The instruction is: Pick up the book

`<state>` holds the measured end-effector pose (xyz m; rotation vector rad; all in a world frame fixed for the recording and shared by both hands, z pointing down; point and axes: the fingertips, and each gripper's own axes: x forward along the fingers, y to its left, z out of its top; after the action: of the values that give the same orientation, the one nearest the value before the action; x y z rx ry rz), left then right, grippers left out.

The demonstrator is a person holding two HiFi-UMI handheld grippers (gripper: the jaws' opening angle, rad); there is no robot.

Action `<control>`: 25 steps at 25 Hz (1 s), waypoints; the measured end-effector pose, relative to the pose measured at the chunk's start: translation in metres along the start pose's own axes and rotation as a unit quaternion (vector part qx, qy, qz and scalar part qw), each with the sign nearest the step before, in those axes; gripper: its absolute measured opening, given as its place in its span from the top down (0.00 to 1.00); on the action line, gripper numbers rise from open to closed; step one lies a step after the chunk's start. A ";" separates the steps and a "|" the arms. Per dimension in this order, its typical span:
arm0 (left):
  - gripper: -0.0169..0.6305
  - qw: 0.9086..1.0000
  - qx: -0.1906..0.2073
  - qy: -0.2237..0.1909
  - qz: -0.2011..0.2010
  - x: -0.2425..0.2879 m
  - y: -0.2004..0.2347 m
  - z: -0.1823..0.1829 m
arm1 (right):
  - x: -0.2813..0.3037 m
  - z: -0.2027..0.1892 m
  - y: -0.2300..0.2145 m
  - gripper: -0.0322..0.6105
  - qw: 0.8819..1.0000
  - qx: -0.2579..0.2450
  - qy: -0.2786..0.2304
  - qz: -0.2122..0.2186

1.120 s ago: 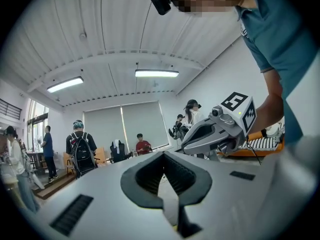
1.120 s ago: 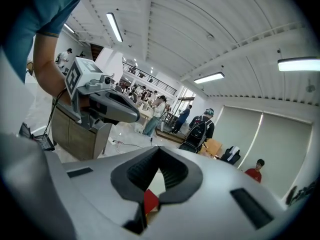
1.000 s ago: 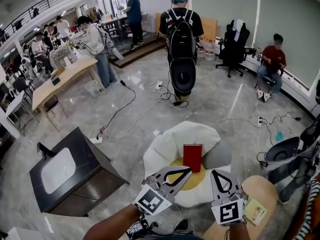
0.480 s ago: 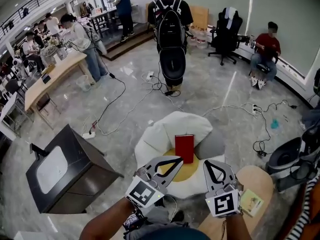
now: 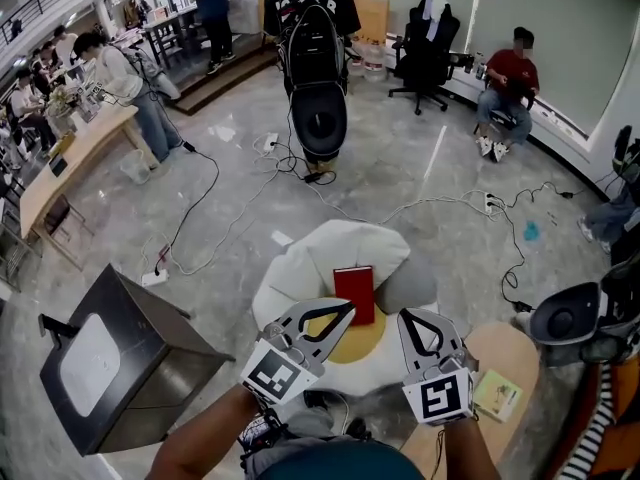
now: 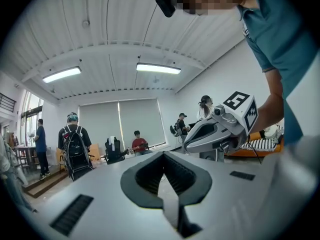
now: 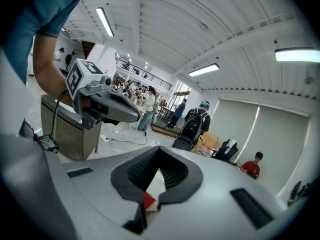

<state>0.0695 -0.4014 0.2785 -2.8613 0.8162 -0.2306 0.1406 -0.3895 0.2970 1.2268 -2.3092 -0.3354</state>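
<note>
A red book [image 5: 354, 293] lies on a white cushion [image 5: 300, 278] with a yellow middle, on the floor in front of me. In the head view my left gripper [image 5: 349, 309] is shut, with its tip by the book's near left corner. My right gripper [image 5: 403, 314] is also shut and sits just right of the book's near edge. Neither holds anything. The left gripper view shows its shut jaws [image 6: 164, 155] and the right gripper [image 6: 220, 129] beside them. A sliver of the red book [image 7: 149, 200] shows in the right gripper view, under its shut jaws [image 7: 159, 149].
A black cabinet [image 5: 150, 368] with a white inset stands at the left. At the right are a round wooden stool [image 5: 510, 358] holding a card and a black dome-shaped device [image 5: 565, 318]. Cables [image 5: 440, 203] cross the floor. A person with a backpack [image 5: 315, 58] stands beyond the cushion.
The head view has advanced across the floor toward the cushion. Both grippers have come forward with it, still shut and empty. The book has not moved on the cushion.
</note>
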 end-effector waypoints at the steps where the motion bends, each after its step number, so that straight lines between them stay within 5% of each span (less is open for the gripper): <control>1: 0.97 1.000 0.001 -0.001 -0.004 0.001 0.008 -0.003 | 0.008 0.002 -0.001 0.93 1.000 0.001 0.004 -0.002; 11: 0.97 0.999 -0.026 -0.003 -0.034 0.005 0.064 -0.039 | 0.073 0.007 -0.002 0.93 0.999 0.008 0.021 -0.030; 25: 0.97 0.997 -0.063 0.018 -0.029 0.022 0.107 -0.090 | 0.135 -0.023 0.008 0.93 0.998 0.003 0.058 0.014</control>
<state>0.0170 -0.5126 0.3478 -3.0110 0.7815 -0.2478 0.0838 -0.4962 0.3619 1.1853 -2.2273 -0.2407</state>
